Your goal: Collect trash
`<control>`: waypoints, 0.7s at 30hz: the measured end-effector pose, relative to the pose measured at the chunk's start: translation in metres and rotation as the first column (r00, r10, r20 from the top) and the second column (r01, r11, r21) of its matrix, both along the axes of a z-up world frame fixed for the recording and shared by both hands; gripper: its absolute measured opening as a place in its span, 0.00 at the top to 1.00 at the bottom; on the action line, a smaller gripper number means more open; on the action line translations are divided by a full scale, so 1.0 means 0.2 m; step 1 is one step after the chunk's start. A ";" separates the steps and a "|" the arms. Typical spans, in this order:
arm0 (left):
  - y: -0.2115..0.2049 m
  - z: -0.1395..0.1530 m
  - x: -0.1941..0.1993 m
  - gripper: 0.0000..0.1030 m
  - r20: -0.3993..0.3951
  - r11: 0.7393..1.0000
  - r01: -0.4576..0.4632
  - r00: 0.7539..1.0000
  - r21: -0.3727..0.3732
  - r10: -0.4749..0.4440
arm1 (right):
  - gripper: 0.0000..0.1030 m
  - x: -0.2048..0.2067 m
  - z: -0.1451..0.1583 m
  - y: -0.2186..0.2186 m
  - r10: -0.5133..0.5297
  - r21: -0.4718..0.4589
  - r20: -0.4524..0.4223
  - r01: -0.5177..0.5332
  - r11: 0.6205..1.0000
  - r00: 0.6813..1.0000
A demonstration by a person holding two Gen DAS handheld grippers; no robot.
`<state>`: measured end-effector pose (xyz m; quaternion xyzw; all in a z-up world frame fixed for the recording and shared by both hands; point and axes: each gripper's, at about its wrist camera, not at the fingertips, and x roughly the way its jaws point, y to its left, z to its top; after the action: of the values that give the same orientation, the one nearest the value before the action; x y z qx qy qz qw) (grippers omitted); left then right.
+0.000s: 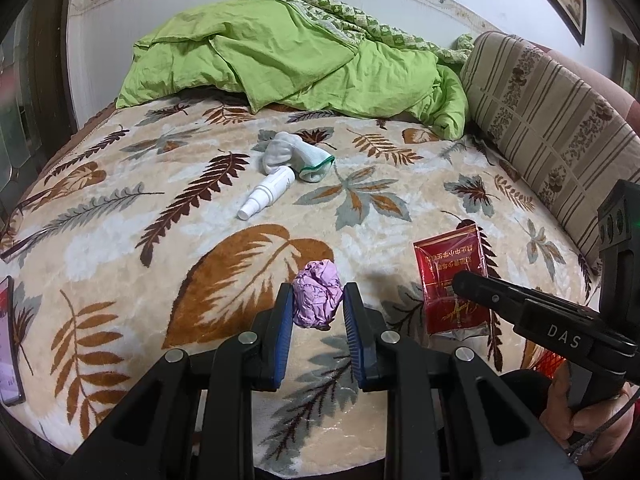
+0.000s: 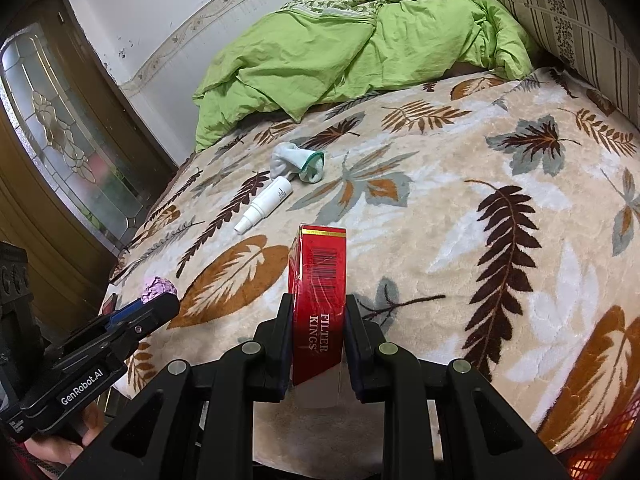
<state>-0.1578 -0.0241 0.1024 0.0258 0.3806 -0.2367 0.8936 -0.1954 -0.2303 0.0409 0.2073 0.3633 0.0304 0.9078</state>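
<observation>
Lying crumpled near the front edge of a plush, leaf-patterned blanket point(image 1: 168, 184) covering the bed: a lilac paper ball point(image 1: 317, 300), creased and faceted, being pinched between the blue ribbed pads point(image 1: 285, 340) of the left gripper point(image 1: 317, 312). Being clamped on its broad faces by the right gripper point(image 2: 318, 320): a glossy red cigarette pack point(image 2: 318, 280), a flat rectangular box wrapped in clear film, barcode side up, standing on edge just off the blanket toward the front right corner. Resting toward the middle of the bed: a smooth white plastic spray bottle point(image 1: 267, 194) on its side, touching 1 bunched white knit sock point(image 1: 296, 156) with a green-trimmed cuff. Piling along the far edge: a wrinkled lime-green duvet point(image 1: 280, 52); leaning along the right edge: a striped floral cushion point(image 1: 552, 128).
</observation>
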 end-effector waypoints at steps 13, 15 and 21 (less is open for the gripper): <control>-0.01 0.00 0.00 0.77 -0.001 1.000 0.000 1.000 -0.001 0.000 | 0.77 0.00 0.00 0.00 0.002 -0.001 0.000 -0.002 1.000 1.000; -0.01 0.00 0.00 0.77 -0.001 1.000 0.001 1.000 0.000 -0.001 | 0.77 0.00 0.00 0.00 0.002 -0.003 0.001 -0.002 1.000 1.000; -0.01 0.00 0.01 0.77 -0.001 1.000 0.002 1.000 -0.001 -0.002 | 0.77 0.00 0.00 0.00 0.001 0.000 0.002 -0.001 1.000 1.000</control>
<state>-0.1566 -0.0253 0.1024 0.0257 0.3809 -0.2376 0.8932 -0.1959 -0.2298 0.0410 0.2068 0.3625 0.0310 0.9082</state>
